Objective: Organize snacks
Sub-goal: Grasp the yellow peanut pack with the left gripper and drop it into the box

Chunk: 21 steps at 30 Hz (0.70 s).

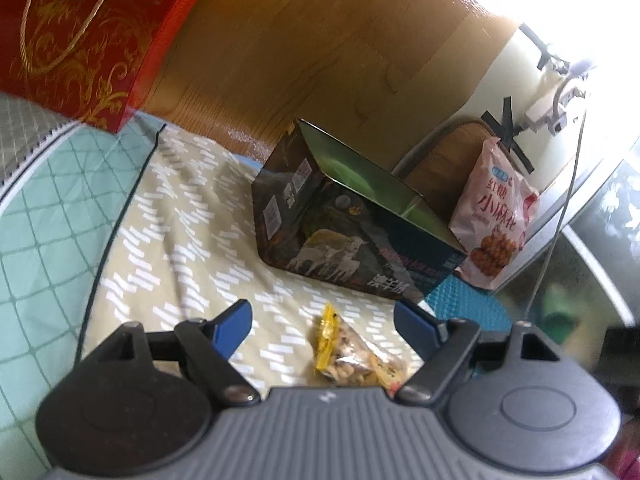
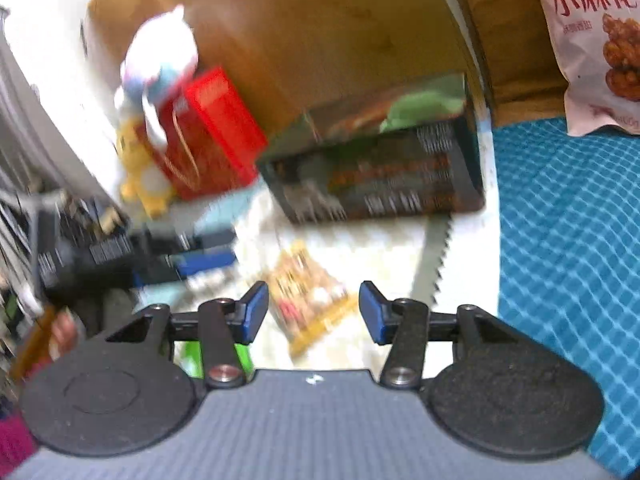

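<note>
Two claws, left claw [image 1: 322,320] and right claw [image 2: 314,312], are hanging spread and empty over the snack packet [image 2: 306,300]. We are judging pickup pending; next, we are pinching it for the open box [image 1: 352,216].

A beige patterned cloth [image 1: 192,216] covers the bed. A red gift bag [image 1: 76,40] with gold scrollwork and a cord handle stands at the cloth's far left edge. Behind the cloth rises a wooden panel [image 1: 304,52]. Right of the cloth lies a blue textured mat [image 2: 568,240].
</note>
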Each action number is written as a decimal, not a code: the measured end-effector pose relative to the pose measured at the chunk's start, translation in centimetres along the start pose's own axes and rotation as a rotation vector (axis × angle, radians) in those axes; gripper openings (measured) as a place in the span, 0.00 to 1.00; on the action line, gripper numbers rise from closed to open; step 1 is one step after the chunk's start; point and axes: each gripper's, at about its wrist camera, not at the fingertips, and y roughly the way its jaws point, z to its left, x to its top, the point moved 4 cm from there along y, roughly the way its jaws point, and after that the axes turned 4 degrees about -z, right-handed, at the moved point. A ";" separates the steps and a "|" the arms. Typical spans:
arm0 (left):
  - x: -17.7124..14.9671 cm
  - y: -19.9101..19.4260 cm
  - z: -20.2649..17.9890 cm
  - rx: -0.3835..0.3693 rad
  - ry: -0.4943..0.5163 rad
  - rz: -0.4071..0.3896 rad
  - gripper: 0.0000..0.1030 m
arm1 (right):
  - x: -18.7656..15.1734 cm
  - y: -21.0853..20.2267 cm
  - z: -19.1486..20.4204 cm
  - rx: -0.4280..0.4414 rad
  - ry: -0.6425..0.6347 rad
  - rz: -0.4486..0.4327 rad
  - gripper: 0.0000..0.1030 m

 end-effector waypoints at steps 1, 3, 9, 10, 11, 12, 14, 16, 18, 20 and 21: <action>0.0 -0.1 -0.1 -0.015 -0.010 0.008 0.76 | -0.3 0.3 0.2 -0.002 -0.017 0.018 0.51; -0.2 -0.1 -0.7 -0.033 -0.005 0.022 0.76 | -0.6 0.8 0.5 -0.003 -0.057 0.045 0.51; -1.2 2.0 -1.9 0.005 0.046 0.119 0.67 | -1.0 3.5 2.0 -0.038 -0.220 0.127 0.51; -1.5 2.5 -1.9 0.011 0.049 0.144 0.60 | -1.0 3.9 2.3 -0.049 -0.257 0.130 0.49; -1.7 2.6 -2.1 0.017 0.067 0.137 0.55 | -0.9 4.2 2.6 -0.064 -0.286 0.128 0.42; -2.0 2.8 -2.5 0.021 0.089 0.145 0.50 | -0.9 4.4 2.6 -0.084 -0.308 0.119 0.32; -2.4 3.0 -3.0 0.023 0.119 0.158 0.42 | -0.8 4.5 2.3 -0.077 -0.301 0.111 0.16; -2.6 3.1 -3.3 0.024 0.126 0.167 0.38 | -0.8 4.1 2.0 -0.069 -0.270 0.085 0.15; -2.5 2.9 -3.4 0.003 0.094 0.180 0.36 | -0.6 3.6 2.4 -0.065 -0.280 0.040 0.15; -2.1 2.4 -3.9 0.002 0.106 0.160 0.35 | 0.1 2.9 2.8 -0.071 -0.296 -0.013 0.15; -1.6 2.1 -4.3 -0.005 0.113 0.143 0.35 | 0.6 2.5 3.0 -0.074 -0.306 -0.043 0.15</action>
